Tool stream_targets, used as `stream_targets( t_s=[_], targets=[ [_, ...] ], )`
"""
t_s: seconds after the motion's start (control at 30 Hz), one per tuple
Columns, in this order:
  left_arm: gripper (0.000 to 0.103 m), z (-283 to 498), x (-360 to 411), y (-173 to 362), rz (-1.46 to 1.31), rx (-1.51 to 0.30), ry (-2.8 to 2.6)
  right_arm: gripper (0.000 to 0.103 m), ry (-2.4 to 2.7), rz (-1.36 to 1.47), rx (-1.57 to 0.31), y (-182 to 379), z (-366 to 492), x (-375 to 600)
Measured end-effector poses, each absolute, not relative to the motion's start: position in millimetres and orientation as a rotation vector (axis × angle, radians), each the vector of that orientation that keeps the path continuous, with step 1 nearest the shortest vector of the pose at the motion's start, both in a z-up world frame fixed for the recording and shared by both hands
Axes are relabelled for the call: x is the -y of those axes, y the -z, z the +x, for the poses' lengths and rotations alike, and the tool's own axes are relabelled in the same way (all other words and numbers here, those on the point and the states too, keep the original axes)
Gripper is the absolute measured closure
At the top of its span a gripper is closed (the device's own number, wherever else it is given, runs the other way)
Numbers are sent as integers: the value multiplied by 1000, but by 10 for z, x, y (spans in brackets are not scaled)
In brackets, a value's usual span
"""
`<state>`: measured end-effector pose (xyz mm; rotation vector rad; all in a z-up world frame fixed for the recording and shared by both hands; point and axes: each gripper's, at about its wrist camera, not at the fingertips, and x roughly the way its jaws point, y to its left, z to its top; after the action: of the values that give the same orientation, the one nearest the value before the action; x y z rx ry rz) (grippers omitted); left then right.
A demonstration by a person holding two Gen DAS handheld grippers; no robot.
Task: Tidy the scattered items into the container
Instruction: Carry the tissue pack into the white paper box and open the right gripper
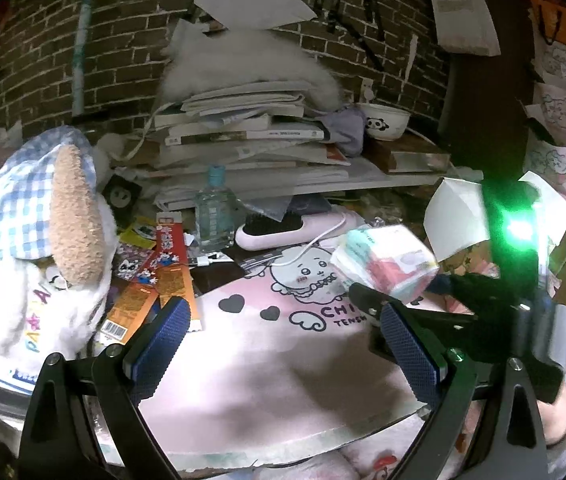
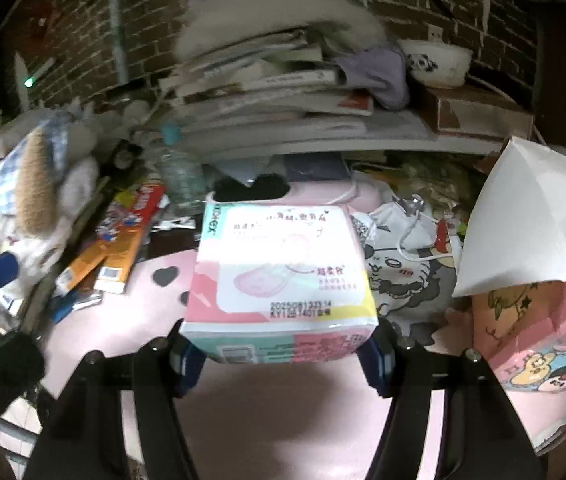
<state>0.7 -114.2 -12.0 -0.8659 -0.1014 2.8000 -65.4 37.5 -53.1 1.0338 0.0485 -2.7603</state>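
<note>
My right gripper (image 2: 283, 356) is shut on a pink, white and teal pad packet (image 2: 279, 276) and holds it above the pink cartoon mat (image 2: 283, 412). In the left wrist view the same packet (image 1: 383, 260) hangs in the right gripper (image 1: 371, 300) at the right, over the mat (image 1: 267, 360). My left gripper (image 1: 287, 344) is open and empty above the mat's near part. A pink printed bag (image 2: 535, 328) with white paper (image 2: 523, 220) in it stands at the right.
A plush toy in a checked cap (image 1: 43, 240) sits at the left. Orange snack boxes (image 1: 151, 288), a clear bottle (image 1: 215, 216), a pink hairbrush (image 1: 283, 228) with a white cable, a mask (image 2: 395, 224), stacked books (image 1: 243, 132) and a panda bowl (image 1: 385, 120) crowd the back.
</note>
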Motion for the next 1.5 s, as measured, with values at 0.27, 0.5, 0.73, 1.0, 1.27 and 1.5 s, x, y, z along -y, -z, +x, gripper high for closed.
stream_targets(
  t_s=[0.27,0.5,0.73,1.0,1.27,1.5],
  targets=[
    [7,21,1108,83,-874,97,-2777,42,2799,868,-58,141,-370,-488],
    [7,-74,886,109,-901,78,-2740,42,2840,756,-53,-296,-243,-842],
    [7,-191,495,68,-902,46,-2666,42,2952,780,-194,-550,-242,-1571],
    [7,-261,37,33,-900,30,-2600,42,3057,1041,-409,-513,-572,-2400],
    [7,-213,-230,22,-892,-67,-2595,42,2863,1328,-333,-293,-937,-2736],
    [7,-209,-216,23,-898,-71,-2598,42,2756,1399,-499,-242,-1015,-2665]
  ],
)
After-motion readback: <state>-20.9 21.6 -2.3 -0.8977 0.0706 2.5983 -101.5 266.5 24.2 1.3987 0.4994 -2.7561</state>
